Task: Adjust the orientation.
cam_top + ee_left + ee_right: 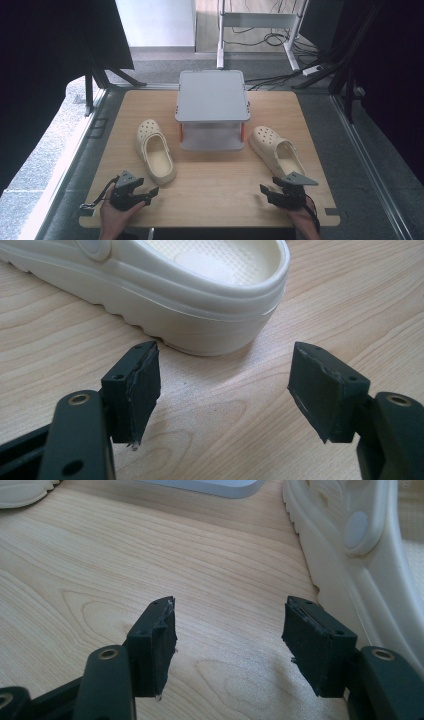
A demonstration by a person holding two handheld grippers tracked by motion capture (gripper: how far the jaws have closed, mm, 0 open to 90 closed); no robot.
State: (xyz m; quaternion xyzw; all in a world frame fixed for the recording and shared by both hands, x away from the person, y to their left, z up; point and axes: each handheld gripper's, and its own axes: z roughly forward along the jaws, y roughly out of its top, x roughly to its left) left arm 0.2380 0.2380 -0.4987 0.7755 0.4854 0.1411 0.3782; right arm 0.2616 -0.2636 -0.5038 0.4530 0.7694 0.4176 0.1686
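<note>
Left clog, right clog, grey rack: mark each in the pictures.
left clog (156,152): high view, on its cream footbed, mid-shoe.
right clog (278,149): high view, on the footbed just behind the holed toe cap.
grey rack (212,95): high view, on the middle of its flat top shelf.

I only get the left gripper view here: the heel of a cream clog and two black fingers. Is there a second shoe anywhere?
Observer: Yes. The high view shows a right clog on the far side of a grey two-tier shelf, apart from your left clog.
Operator: Is the other gripper holding it?
Observer: No. The right gripper is open, with bare table between its fingers; the clog lies just beside it.
Operator: Anything on the shelf?
Observer: Its top is bare; under it I cannot tell.
</note>
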